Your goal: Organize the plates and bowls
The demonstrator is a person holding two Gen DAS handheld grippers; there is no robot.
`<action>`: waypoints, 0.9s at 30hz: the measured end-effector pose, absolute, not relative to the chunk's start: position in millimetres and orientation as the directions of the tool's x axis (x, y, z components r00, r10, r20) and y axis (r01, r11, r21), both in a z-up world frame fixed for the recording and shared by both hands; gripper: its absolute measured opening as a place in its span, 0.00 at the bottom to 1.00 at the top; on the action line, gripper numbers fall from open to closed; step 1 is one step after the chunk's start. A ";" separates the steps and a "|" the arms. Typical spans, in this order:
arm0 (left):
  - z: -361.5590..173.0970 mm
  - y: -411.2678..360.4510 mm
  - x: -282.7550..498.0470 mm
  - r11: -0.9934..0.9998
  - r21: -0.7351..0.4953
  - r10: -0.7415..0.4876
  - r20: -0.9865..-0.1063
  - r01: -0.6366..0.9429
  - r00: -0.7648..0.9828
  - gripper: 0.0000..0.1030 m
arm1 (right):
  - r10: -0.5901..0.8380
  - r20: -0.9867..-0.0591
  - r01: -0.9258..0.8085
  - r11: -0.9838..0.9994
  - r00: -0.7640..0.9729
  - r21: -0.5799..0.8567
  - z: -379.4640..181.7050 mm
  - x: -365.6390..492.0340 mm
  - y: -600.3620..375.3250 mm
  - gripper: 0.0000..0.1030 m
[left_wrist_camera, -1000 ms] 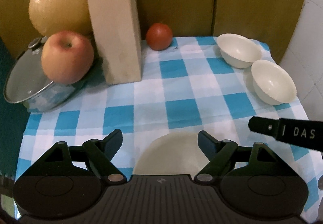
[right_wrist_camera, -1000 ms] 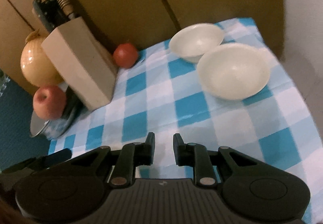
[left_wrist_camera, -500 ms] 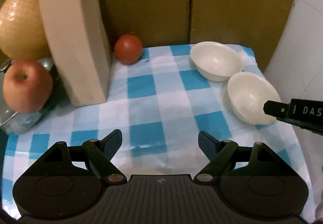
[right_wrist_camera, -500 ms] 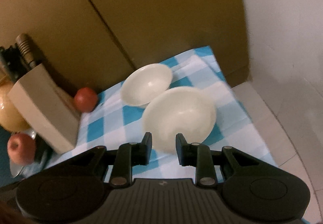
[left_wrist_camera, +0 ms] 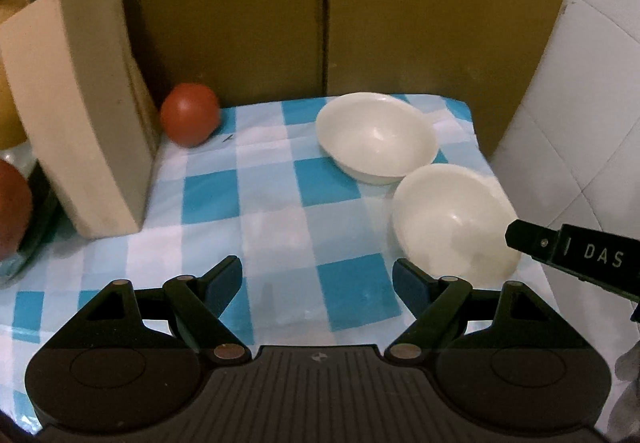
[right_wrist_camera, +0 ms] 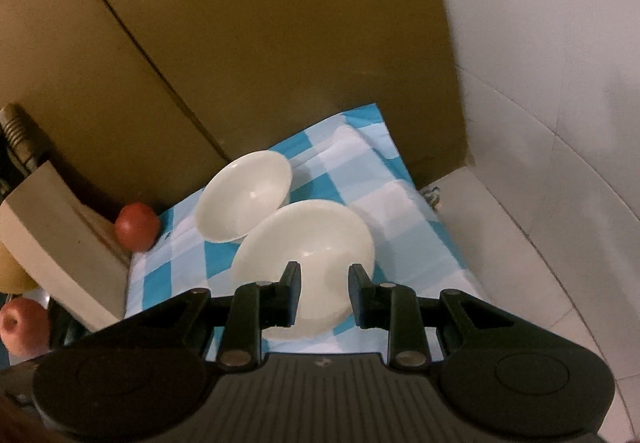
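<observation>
Two white bowls stand side by side on the blue-checked cloth (left_wrist_camera: pixel 280 203), at its far right corner. The far bowl (left_wrist_camera: pixel 376 135) (right_wrist_camera: pixel 244 199) almost touches the near bowl (left_wrist_camera: pixel 448 219) (right_wrist_camera: pixel 304 239). My left gripper (left_wrist_camera: pixel 318 275) is open wide over bare cloth, left of the near bowl. My right gripper (right_wrist_camera: pixel 324 275) hovers over the near bowl's front part, its jaws a narrow gap apart with nothing pressed between them. One of its fingers (left_wrist_camera: pixel 532 243) reaches in over that bowl's right rim.
A beige knife block (left_wrist_camera: pixel 80 115) stands at the left with a red tomato (left_wrist_camera: pixel 190 115) beside it. An apple (right_wrist_camera: pixel 24 323) lies further left. A brown board wall (left_wrist_camera: pixel 400 3) closes the back. The cloth's right edge drops to white tiles (right_wrist_camera: pixel 540 203).
Both grippers have moved right, toward the bowls. The pale plate under the left gripper has passed out of sight. The right jaws have widened a little and now stand over the near bowl.
</observation>
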State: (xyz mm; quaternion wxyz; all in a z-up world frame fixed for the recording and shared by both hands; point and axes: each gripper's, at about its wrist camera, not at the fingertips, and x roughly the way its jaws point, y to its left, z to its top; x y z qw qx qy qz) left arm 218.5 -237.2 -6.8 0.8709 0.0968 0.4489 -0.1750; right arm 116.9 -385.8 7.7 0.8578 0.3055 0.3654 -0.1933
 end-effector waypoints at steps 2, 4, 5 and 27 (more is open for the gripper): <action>-6.7 -242.4 219.2 0.918 0.011 -0.221 -0.815 0.396 0.535 0.84 | -0.107 -0.746 0.559 0.732 0.658 0.388 5.5 116.5 -389.6 0.31; -7.5 -246.5 220.5 0.917 0.008 -0.225 -0.815 0.399 0.534 0.84 | -0.106 -0.745 0.561 0.729 0.658 0.392 3.7 116.5 -392.0 0.33; -8.4 -248.4 221.1 0.917 0.005 -0.227 -0.816 0.399 0.532 0.85 | -0.108 -0.747 0.565 0.727 0.656 0.390 3.0 116.9 -393.0 0.33; -41.7 -279.6 244.7 0.922 -0.024 -0.232 -0.833 0.386 0.503 0.81 | -0.070 -0.796 0.612 0.681 0.601 0.402 -33.2 134.1 -407.1 0.32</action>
